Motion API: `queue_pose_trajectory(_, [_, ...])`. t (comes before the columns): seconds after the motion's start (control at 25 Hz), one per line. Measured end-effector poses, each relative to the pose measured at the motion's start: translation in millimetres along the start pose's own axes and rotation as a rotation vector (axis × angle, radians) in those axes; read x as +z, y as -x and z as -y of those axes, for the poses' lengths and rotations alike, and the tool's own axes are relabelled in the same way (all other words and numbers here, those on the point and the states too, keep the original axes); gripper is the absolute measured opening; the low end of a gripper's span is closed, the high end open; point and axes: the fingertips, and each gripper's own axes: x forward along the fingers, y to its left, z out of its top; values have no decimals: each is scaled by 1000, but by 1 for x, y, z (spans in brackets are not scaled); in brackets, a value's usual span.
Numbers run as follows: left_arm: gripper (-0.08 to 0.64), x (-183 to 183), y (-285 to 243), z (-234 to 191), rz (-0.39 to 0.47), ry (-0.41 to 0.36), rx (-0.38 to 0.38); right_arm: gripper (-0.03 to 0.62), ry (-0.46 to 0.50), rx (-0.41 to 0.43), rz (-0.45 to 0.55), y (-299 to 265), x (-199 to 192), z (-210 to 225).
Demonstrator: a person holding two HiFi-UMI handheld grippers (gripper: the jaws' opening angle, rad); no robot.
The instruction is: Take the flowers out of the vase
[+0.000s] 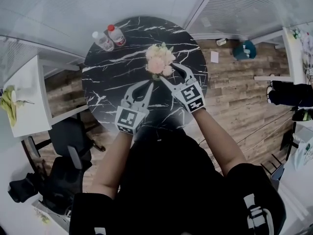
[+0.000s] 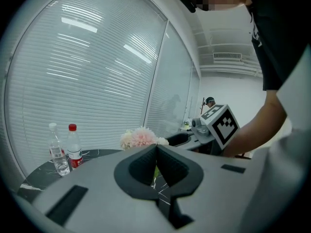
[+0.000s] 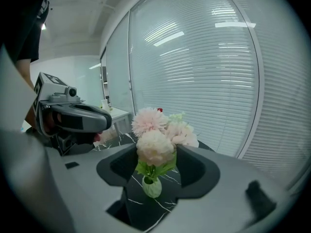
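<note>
A bunch of pale pink and cream flowers (image 1: 159,59) stands in a small pale green vase (image 3: 151,187) near the middle of the round black marble table (image 1: 107,82). My right gripper (image 1: 169,75) is open, its jaws on either side of the flowers (image 3: 156,135) and vase, with the pads apart from them. Just left of the bunch, my left gripper (image 1: 148,83) is shut with its tips meeting and nothing held. In the left gripper view the flowers (image 2: 141,137) rise beyond the closed left gripper (image 2: 156,149).
Two water bottles (image 1: 109,37) stand at the table's far left edge. A white desk (image 1: 27,97) and a black chair (image 1: 68,136) lie to the left. Glass walls with blinds close the far side. Wooden floor with small items (image 1: 243,49) is on the right.
</note>
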Motion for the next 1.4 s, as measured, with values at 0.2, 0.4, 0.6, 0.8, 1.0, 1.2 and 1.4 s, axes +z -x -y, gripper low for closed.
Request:
queue_pose_trajectory(0.2, [12,-4,5,-2,-9,11,-5,143,12,-4,11,0,4,-2])
queue_pose_trajectory(0.4, [12,5,5,-3,16,6,-4,124,10,-7,32,2,8,-4])
queue_pose_trajectory(0.6, [12,4,7,-5,17,5,-10,114,13,-12,63,5,17,-7])
queue_pose_trajectory(0.8, [12,15,12,-6,26,-7,-2,107,22,-17,102,10,29,-10])
queue_pose_trajectory(1.0, [12,17,18,-10,40,-15,13,104,29,-22,126,13,39,-15])
queue_pose_trajectory(1.2, [12,27,23,-13,54,-27,26,103,36,-25,141,16,47,-20])
queue_pose_trajectory(1.4, [12,37,30,-14,70,-36,34,103,40,-30,168,23,59,-24])
